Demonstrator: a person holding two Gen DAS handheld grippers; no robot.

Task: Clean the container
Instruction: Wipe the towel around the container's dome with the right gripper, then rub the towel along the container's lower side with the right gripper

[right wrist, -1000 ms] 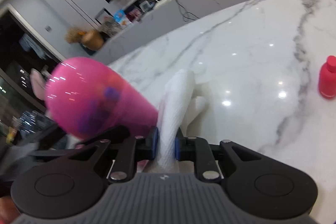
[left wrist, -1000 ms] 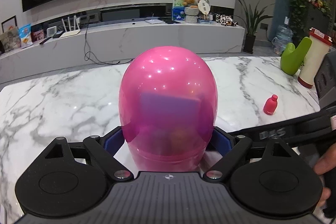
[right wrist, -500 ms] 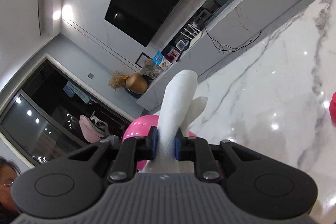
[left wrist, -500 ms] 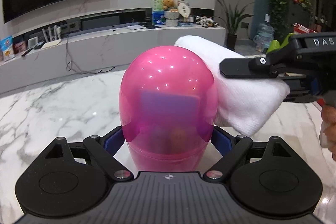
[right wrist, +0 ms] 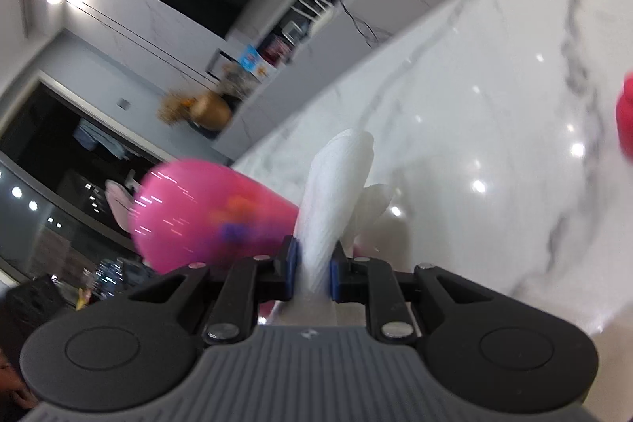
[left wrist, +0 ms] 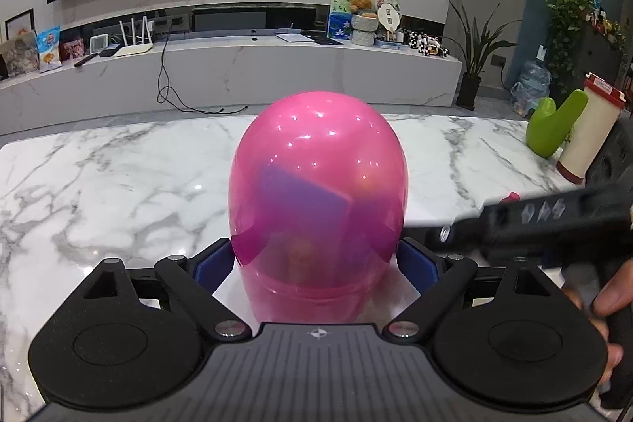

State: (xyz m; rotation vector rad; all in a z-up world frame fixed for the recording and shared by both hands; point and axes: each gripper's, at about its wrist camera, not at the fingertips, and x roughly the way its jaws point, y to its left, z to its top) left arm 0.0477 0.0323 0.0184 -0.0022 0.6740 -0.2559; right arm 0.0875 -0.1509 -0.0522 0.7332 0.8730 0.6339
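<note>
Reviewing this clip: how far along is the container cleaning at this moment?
Mid-wipe, by the look of it. Done: the left gripper has its jaws clamped on the pink container, and the right gripper grips a white cloth. In hand: the cloth sits beside the container, contact unclear through blur. Left: how much surface remains unwiped cannot be judged.
</note>
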